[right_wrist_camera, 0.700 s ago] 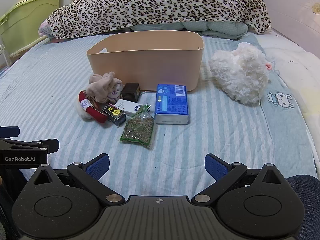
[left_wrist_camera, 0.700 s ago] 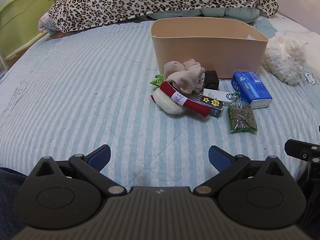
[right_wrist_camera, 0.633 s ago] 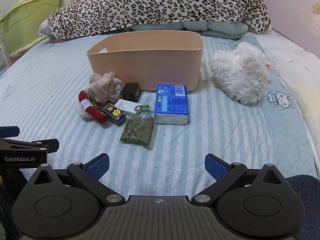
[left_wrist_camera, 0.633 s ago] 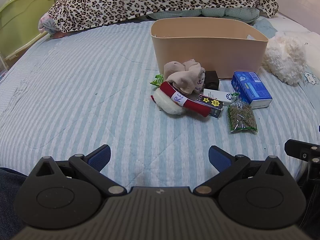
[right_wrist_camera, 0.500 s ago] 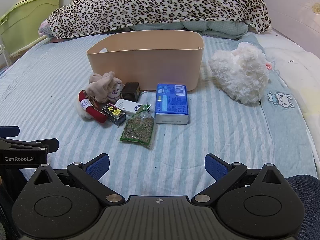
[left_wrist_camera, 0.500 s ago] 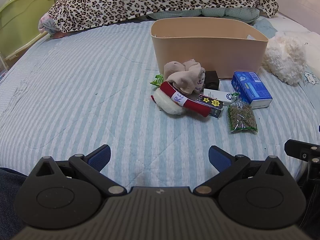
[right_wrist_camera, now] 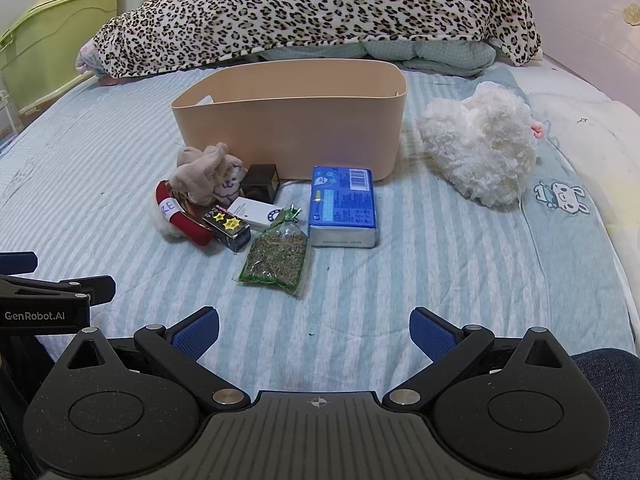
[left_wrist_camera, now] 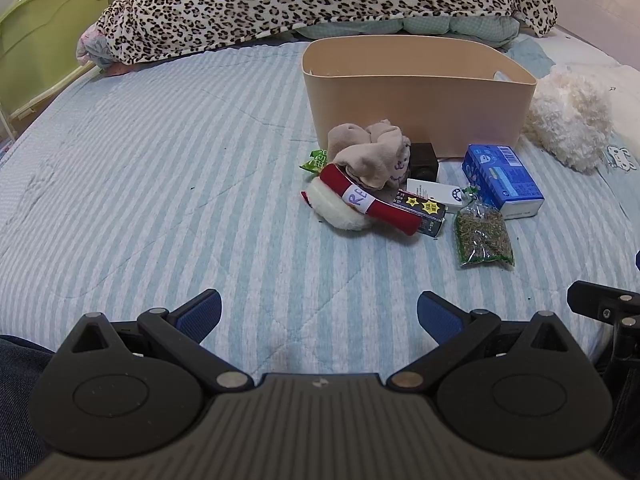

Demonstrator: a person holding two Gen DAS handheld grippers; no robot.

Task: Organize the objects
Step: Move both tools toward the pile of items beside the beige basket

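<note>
so, claws first: both hover low over the near edge of the bed, empty
left claw [left_wrist_camera: 319, 312]: jaws spread wide, blue pads well apart, nothing between them, touching nothing
right claw [right_wrist_camera: 314, 330]: likewise spread wide and empty, only bare striped bedcover [right_wrist_camera: 440, 272] between its fingers
beige bin [right_wrist_camera: 292, 120]: stands upright further up the bed, beyond the clutter; from here its inside looks mostly bare, though the bottom is hidden
clutter: a tight cluster just in front of the bin's near wall
herb bag [right_wrist_camera: 276, 258]: the nearest piece to both claws, lying flat, long axis running roughly away from the right claw, tied top pointing toward the bin
blue tissue pack [right_wrist_camera: 343, 206]: just right of the herb bag, flat, long axis also running away from the claw
white box [right_wrist_camera: 256, 213] and star-sticker box [right_wrist_camera: 227, 227]: left of the herb bag, overlapping one another
red roll [left_wrist_camera: 370, 202]: lying across a white fluffy piece, slanted, with a tan plush toy [left_wrist_camera: 372, 156] piled behind it
black cube [right_wrist_camera: 260, 187]: close against the bin's wall
white fluffy toy [right_wrist_camera: 480, 152]: apart from the rest, right of the bin
relation that matters: the cluster lies ahead and right of the left claw, ahead and slightly left of the right claw; the right claw looks nearer the herb bag and tissue pack, the left nearer the red roll
likely next: a forward reach, closing across a thing's short side
</note>
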